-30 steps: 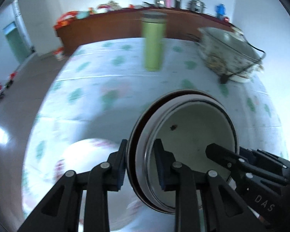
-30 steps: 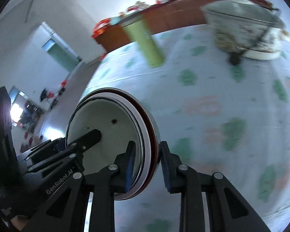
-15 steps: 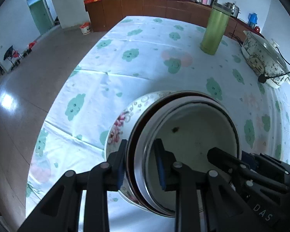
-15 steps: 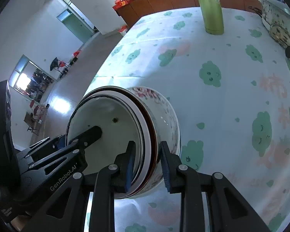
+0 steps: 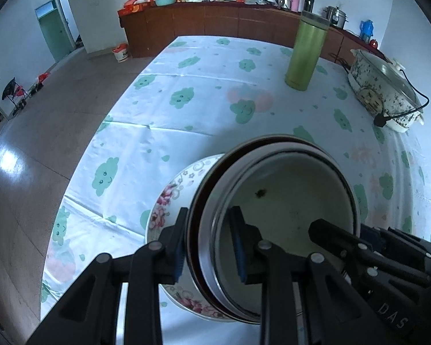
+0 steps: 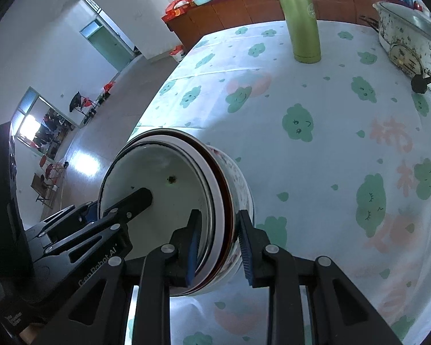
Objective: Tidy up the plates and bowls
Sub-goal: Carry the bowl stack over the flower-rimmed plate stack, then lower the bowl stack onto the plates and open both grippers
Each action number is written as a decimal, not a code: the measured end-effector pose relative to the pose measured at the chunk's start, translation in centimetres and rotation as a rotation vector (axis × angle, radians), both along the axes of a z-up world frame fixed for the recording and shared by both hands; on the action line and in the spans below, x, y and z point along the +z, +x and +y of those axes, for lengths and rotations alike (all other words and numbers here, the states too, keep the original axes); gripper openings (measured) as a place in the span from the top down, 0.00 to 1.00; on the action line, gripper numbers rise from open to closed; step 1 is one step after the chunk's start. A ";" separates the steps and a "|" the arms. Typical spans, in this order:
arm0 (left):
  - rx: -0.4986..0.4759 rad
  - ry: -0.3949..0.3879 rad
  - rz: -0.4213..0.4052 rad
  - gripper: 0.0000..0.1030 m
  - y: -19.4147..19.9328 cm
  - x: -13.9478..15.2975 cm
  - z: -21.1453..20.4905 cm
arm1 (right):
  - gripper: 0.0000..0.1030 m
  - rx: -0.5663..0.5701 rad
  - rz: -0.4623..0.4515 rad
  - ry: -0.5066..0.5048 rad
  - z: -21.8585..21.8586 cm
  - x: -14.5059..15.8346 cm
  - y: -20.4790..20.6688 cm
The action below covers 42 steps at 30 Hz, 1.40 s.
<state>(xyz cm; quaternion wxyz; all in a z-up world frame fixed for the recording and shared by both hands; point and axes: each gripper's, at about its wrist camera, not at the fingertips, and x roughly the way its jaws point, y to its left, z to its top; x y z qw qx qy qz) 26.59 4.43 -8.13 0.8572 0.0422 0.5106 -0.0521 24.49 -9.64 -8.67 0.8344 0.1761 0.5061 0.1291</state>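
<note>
A stack of nested bowls (image 5: 287,198) with a white enamel bowl on top sits inside a floral china bowl (image 5: 169,198) on the table. My left gripper (image 5: 208,245) straddles the stack's left rim; its jaws look slightly parted, one finger inside and one outside. My right gripper (image 6: 219,244) straddles the right rim of the stack (image 6: 158,189), jaws also slightly apart around it. The floral bowl (image 6: 241,184) shows under the stack in the right wrist view. Each gripper shows in the other's view.
A tall green thermos (image 5: 304,54) stands at the far middle of the table. A speckled electric cooker (image 5: 385,92) with a cord sits at the far right. A wooden sideboard (image 5: 215,26) with kettles lines the back wall. The table's edge (image 5: 80,155) drops to the floor on the left.
The stack held by both grippers came down from the air into the floral bowl. The jaws of both grippers now look wider around the rims than before.
</note>
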 end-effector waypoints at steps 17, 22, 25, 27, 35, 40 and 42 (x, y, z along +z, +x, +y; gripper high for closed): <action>0.037 -0.021 0.070 0.73 0.2 -2.3 0.8 | 0.72 0.049 0.059 -0.062 1.4 -1.3 0.8; 0.041 -0.022 0.073 0.73 0.4 -2.8 1.0 | 0.72 0.053 0.057 -0.068 1.6 -1.9 1.1; 0.048 -0.021 0.072 0.72 0.8 -2.9 1.2 | 0.72 0.057 0.052 -0.070 1.9 -2.1 1.4; 0.055 -0.018 0.070 0.71 0.9 -2.9 1.4 | 0.72 0.061 0.049 -0.068 2.1 -2.2 1.7; 0.070 -0.023 0.079 0.70 1.2 -3.3 1.7 | 0.71 0.064 0.031 -0.062 2.3 -2.0 2.0; 0.071 -0.024 0.079 0.70 1.2 -3.3 1.7 | 0.71 0.070 0.022 -0.068 2.4 -1.8 1.7; 0.072 -0.022 0.080 0.69 1.2 -3.3 1.7 | 0.70 0.072 0.020 -0.067 2.4 -1.7 1.6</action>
